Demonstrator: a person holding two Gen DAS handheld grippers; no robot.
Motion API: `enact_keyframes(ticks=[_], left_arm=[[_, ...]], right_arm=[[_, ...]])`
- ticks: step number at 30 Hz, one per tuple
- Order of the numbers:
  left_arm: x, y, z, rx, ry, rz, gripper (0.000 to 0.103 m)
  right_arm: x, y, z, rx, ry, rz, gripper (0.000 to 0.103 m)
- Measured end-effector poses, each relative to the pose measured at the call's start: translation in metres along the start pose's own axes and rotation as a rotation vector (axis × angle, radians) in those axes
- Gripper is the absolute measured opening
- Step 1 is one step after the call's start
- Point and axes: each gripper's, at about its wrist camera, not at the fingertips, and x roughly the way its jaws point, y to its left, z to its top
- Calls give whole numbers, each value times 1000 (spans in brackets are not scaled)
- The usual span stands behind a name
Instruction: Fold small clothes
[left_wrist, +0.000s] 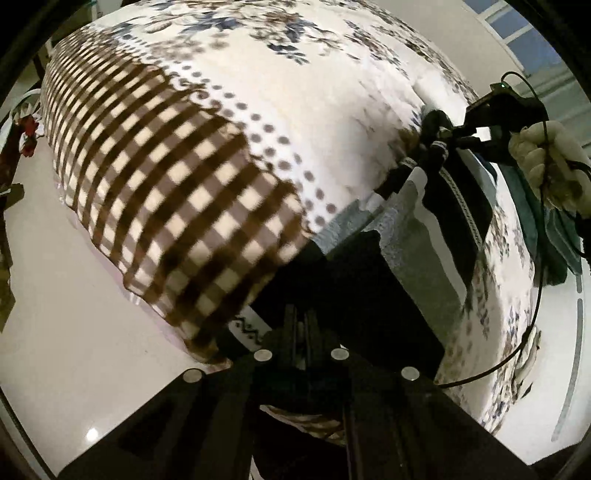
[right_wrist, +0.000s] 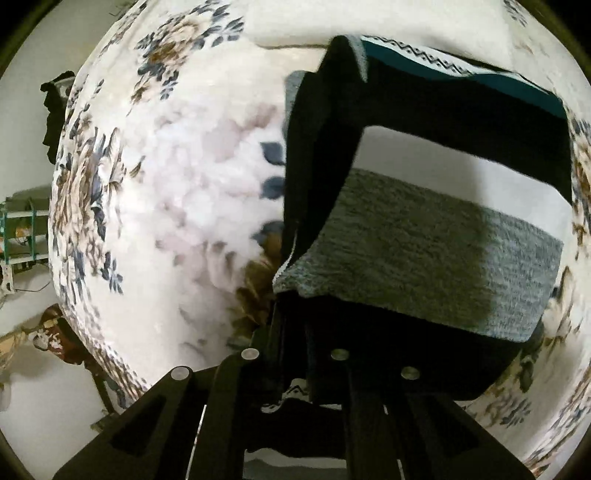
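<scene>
A small knit garment (right_wrist: 424, 258) in broad bands of black, white, heathered grey and teal, with a thin zigzag trim, lies on a bed under a plush blanket (left_wrist: 295, 122). That blanket is white with blue-brown flowers, a dotted strip and a brown-and-cream check border.

The left gripper (left_wrist: 303, 325) has its fingers clenched on the garment's black edge, with the zigzag trim showing just beside them. From there the cloth stretches ahead and to the right, up to the right gripper (left_wrist: 436, 144), whose fingers pinch a bunched black corner with a striped cuff. A light-gloved hand (left_wrist: 546, 166) grips that tool, a thin black cable (left_wrist: 532, 314) looping below it.

In the right wrist view, the right gripper's fingers are closed on dark fabric; the grey band drapes just ahead, folded black cloth rising to its left.
</scene>
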Motion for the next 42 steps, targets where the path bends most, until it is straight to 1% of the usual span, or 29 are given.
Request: enact_keyframes(ticks=[2,4,7,8,9,10,11,12,14,15,17,19,20,22,23,24,25,26,29,31,32,34,35,37,38,39,41,42], left_arm=[[7,4,3,-28,-4,8,1],[19,11,4,-55,13,8,1],[37,29,1,-84,54,-3,2],[43,32,1,-104,72,-11,5],[44,38,1,-130,81,-36,7],[42,41,1,-147,88,-49,9],[38,43,1,-158,96,-36,18],[32,44,0,-166,91,-14,37],[18,48,-3,-185,60,-17,54],[11,51,-5,-202,43,-32,55],[9,56,-7,-221,48,-48,55],[13,56,-8,-221,63,-39,55],[16,52,-8,-217,69,-38,55],[27,46,-7,-204,102,-28,55],[33,41,-6,-194,116,-19,55],[40,38,-8,-175,133,13,55],[44,35,-11,-151,150,44,55],[48,35,-16,-135,161,68,57],[49,43,-34,-155,195,86,59],[40,47,-41,-188,202,88,58],[33,44,-41,-191,199,103,56],[11,28,-34,-160,169,84,56],[2,18,-29,-141,157,76,56],[-14,-13,-6,-83,127,43,56],[-19,-31,8,-53,113,24,59],[-22,-51,25,-17,97,-5,66],[-21,-87,61,45,57,-74,76],[-15,-107,82,80,38,-113,76]], right_arm=[[7,5,4,-11,7,-17,8],[16,11,5,-23,10,-41,8],[27,13,8,-24,26,-27,10],[29,10,7,-22,47,2,17],[28,6,5,-16,62,39,22],[23,-1,-1,-11,83,113,28],[17,-8,-11,-16,106,182,39],[12,-15,-22,-23,122,212,49],[-1,-34,-54,-44,134,238,54],[-5,-47,-80,-54,146,251,54],[2,-76,-136,-49,205,232,54],[25,-102,-191,-12,281,210,54],[41,-114,-217,25,332,215,54],[78,-132,-266,118,434,257,54],[90,-135,-281,142,459,267,54],[106,-137,-301,155,494,275,54],[117,-136,-315,161,513,275,54],[128,-135,-333,164,523,276,54],[140,-127,-356,135,557,266,54],[133,-128,-355,128,555,280,54],[124,-129,-350,115,531,289,54],[95,-132,-332,83,447,306,54],[74,-137,-319,79,392,327,54],[44,-148,-298,93,316,350,54],[28,-155,-286,106,273,365,54],[10,-163,-269,124,220,385,54],[-23,-183,-231,166,118,422,55],[-33,-190,-216,186,78,436,60]])
